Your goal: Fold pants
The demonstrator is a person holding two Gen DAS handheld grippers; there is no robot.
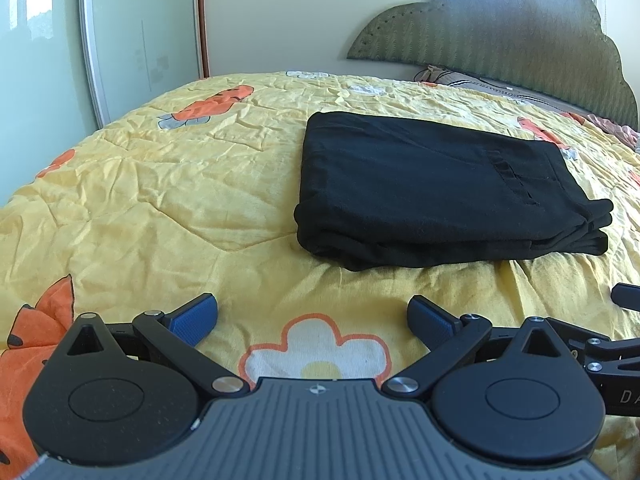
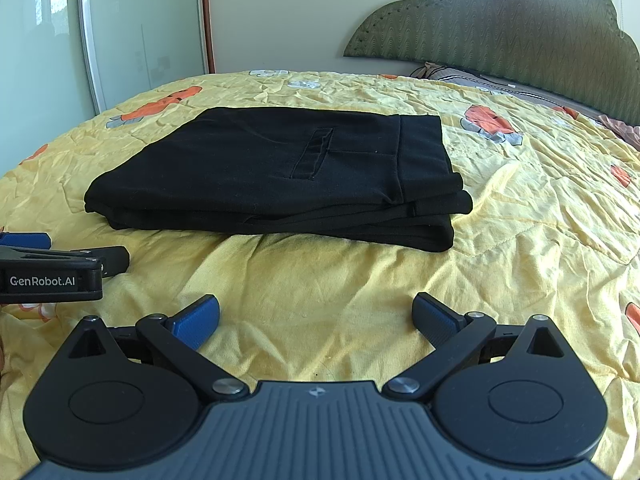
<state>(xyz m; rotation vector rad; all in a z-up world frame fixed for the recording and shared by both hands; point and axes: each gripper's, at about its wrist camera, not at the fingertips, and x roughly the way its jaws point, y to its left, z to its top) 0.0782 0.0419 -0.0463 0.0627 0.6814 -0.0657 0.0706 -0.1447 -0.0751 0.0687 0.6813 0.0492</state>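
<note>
Black pants (image 1: 432, 188) lie folded into a flat rectangular stack on the yellow bedspread (image 1: 160, 200), a back pocket facing up. In the right wrist view the same pants (image 2: 272, 176) sit ahead and slightly left. My left gripper (image 1: 312, 316) is open, short of the stack's near edge, with nothing between its blue pads. My right gripper (image 2: 316, 316) is also open and empty, a little back from the pants. The left gripper's body (image 2: 52, 268) shows at the left edge of the right wrist view; part of the right gripper (image 1: 626, 296) shows at the left wrist view's right edge.
The yellow bedspread with orange and white flower prints covers the whole bed. A green padded headboard (image 1: 500, 32) and pillows (image 1: 460, 78) stand at the far right. A pale sliding wardrobe door (image 1: 140, 32) lines the far left beyond the bed edge.
</note>
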